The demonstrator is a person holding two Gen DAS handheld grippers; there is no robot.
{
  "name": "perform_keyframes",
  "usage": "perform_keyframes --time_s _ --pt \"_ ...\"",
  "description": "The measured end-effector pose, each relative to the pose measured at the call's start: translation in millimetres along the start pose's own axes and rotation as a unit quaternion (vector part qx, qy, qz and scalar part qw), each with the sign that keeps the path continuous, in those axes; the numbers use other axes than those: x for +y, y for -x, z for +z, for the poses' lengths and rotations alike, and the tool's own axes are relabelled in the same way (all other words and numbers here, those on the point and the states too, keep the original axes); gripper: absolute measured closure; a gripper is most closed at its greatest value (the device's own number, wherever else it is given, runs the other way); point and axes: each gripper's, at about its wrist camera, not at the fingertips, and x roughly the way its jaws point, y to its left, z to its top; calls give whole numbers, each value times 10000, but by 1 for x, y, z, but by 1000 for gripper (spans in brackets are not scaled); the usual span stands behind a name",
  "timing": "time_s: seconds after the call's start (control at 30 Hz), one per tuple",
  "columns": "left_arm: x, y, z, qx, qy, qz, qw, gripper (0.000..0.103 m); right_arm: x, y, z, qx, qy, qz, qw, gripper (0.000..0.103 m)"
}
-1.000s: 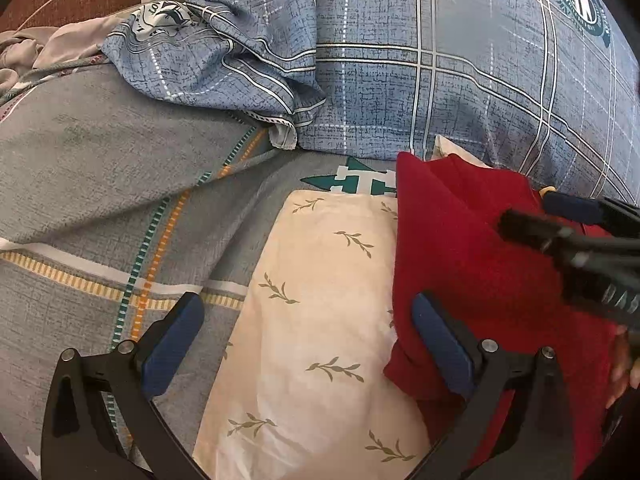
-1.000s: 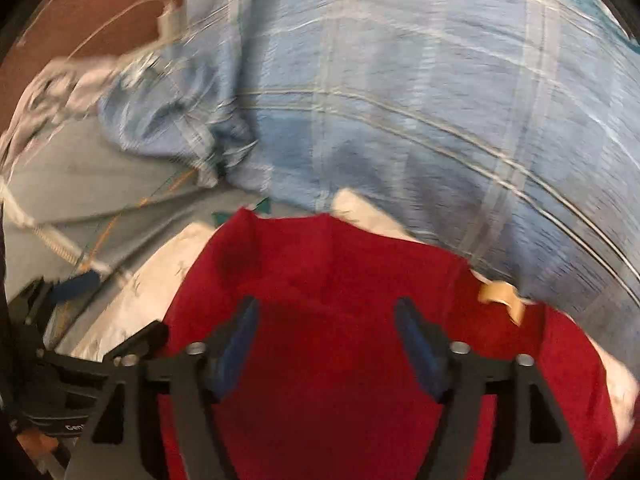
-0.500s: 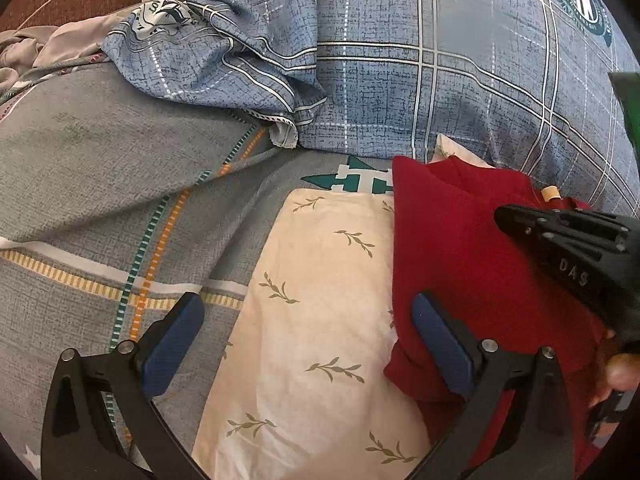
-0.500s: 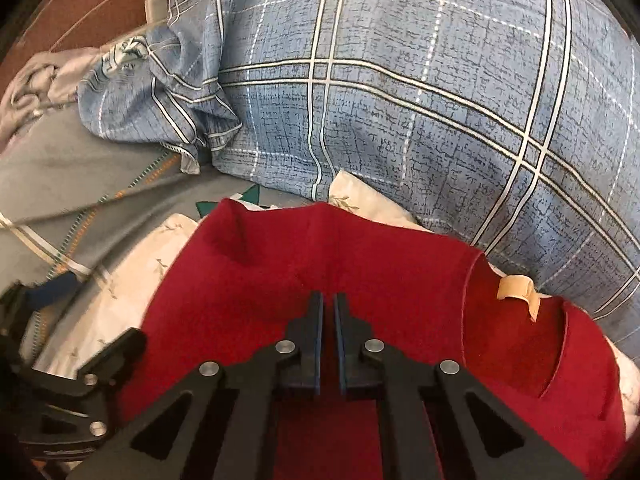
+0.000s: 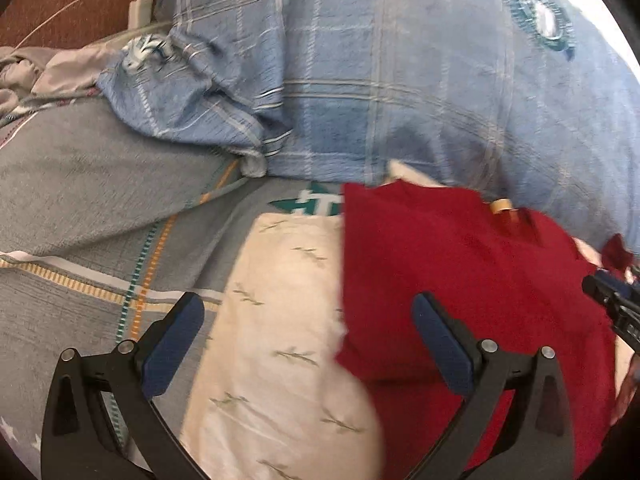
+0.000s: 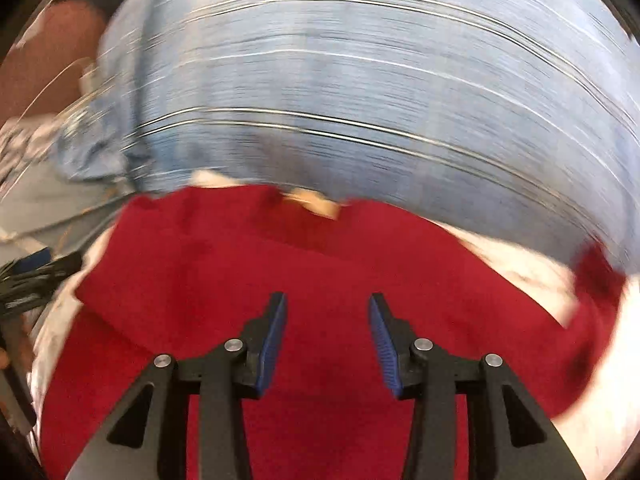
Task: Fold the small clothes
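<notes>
A small dark red garment (image 5: 460, 264) lies on a cream cloth with a leaf print (image 5: 280, 320) on the bed; a tan neck label (image 5: 502, 205) shows at its far edge. My left gripper (image 5: 306, 316) hangs open above the red garment's left edge, with nothing between its blue pads. In the blurred right wrist view the red garment (image 6: 320, 264) fills the lower half. My right gripper (image 6: 326, 312) is above it, jaws opening, with nothing gripped between them. The right gripper's tip (image 5: 608, 292) shows at the right edge of the left wrist view.
A big blue plaid pillow (image 5: 400, 80) lies just behind the garment. A grey bedsheet with orange and green stripes (image 5: 100, 200) spreads to the left. A white charger and cable (image 5: 138, 6) rest at the brown headboard. Crumpled grey cloth (image 5: 48, 76) sits far left.
The right gripper shut over the red garment, then swung away to the right and is part open again. The red garment's left side now lies flatter. The left gripper rose slightly.
</notes>
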Motion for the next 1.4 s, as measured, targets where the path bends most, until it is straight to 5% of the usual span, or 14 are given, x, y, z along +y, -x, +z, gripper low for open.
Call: perform_keyframes --time_s 0.17,0.27,0.5,0.7,0.87,0.97,1.03,1.23,1.4 --pt "-29 -2 1 203 -277 -370 9987 0 -64 -12 -22 490 -655 -475 9955 60" --pt "-41 -11 0 316 -417 -403 9978 0 -84 -5 -31 477 -1172 -140 9919 60" --pt "-39 -32 -2 568 -292 -372 9973 0 -79 6 -15 155 -1145 -273 9929 60" --pt "-33 -43 -7 763 -137 -478 9958 0 -71 -46 -8 608 -1013 -607 9911 62" --pt "-35 -41 -11 700 -184 -421 9965 0 -78 -38 -6 511 -1218 -442 9903 60" --pt "-34 -41 -11 699 -147 -453 9964 0 -106 -18 -3 398 -1463 -484 9873 55" --pt "-33 -41 -12 700 -140 -458 9964 0 -132 -6 1 229 -1699 -732 9825 39" --pt "-34 -43 -11 711 -148 -443 9964 0 -210 -3 22 437 -2170 -1381 9654 39" --pt "-36 -43 -11 713 -165 -418 9964 0 -241 -34 27 802 -2321 -1376 9596 39"
